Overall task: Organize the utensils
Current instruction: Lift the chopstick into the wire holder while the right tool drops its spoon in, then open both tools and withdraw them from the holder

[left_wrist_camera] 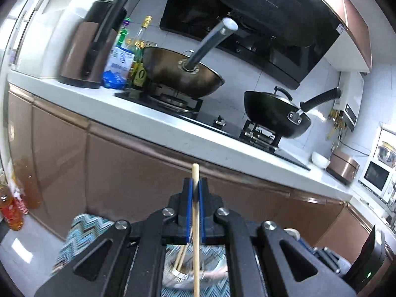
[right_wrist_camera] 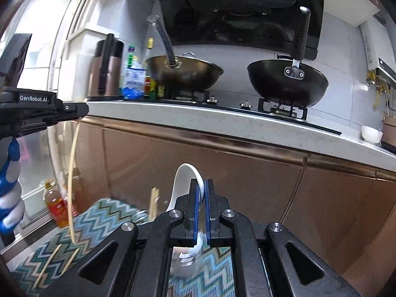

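Note:
My left gripper [left_wrist_camera: 195,185] is shut on a single wooden chopstick [left_wrist_camera: 196,222], which stands upright between the blue pads. Below it, blurred, a clear holder [left_wrist_camera: 183,269] with a few chopsticks rests on a zigzag-patterned cloth [left_wrist_camera: 84,227]. My right gripper [right_wrist_camera: 202,185] is shut on a white ceramic spoon [right_wrist_camera: 186,173], whose bowl curves up and left of the pads. In the right wrist view the left gripper [right_wrist_camera: 84,107] shows at the left, its chopstick [right_wrist_camera: 73,163] hanging down. Two loose chopsticks [right_wrist_camera: 49,267] lie on the cloth [right_wrist_camera: 106,215]. More chopsticks [right_wrist_camera: 154,203] stick up by the spoon.
A white countertop [right_wrist_camera: 222,121] over brown cabinet doors [right_wrist_camera: 198,163] faces both grippers. On it stand a brass wok [right_wrist_camera: 183,71], a black wok [right_wrist_camera: 287,81], a brown kettle [right_wrist_camera: 106,69] and bottles [right_wrist_camera: 133,74]. An orange-liquid bottle [right_wrist_camera: 55,205] stands beyond the cloth.

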